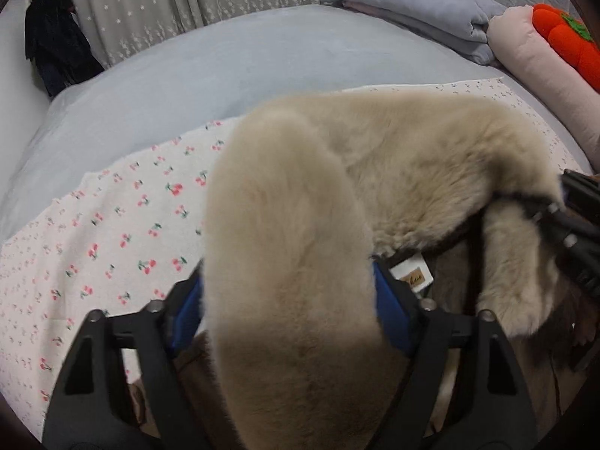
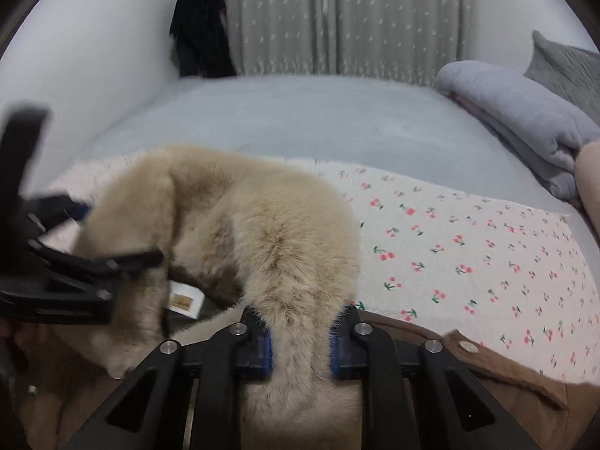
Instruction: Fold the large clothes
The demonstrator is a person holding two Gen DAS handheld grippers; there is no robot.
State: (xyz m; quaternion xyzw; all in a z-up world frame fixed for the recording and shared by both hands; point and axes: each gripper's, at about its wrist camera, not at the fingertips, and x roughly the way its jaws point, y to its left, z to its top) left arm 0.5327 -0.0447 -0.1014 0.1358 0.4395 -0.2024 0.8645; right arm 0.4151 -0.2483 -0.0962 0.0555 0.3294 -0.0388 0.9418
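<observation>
A large coat with a beige fur collar (image 1: 412,165) and brown suede body lies on a cherry-print cloth (image 1: 112,232) on the bed. My left gripper (image 1: 288,300) is shut on a thick fold of the fur collar, its blue pads pressed against the fur. My right gripper (image 2: 300,337) is shut on another part of the fur collar (image 2: 262,232). A white label (image 1: 412,273) shows at the neck, also in the right wrist view (image 2: 183,300). The brown suede (image 2: 506,371) with a snap button lies to the right. Each gripper shows in the other's view: right (image 1: 577,225), left (image 2: 56,262).
A grey-blue bed sheet (image 1: 225,60) spreads behind the cloth. A folded grey quilt (image 1: 431,7), a pink bolster (image 1: 543,75) and an orange plush (image 1: 570,41) sit at the right. A dark garment (image 1: 52,41) hangs by the curtain (image 2: 337,18).
</observation>
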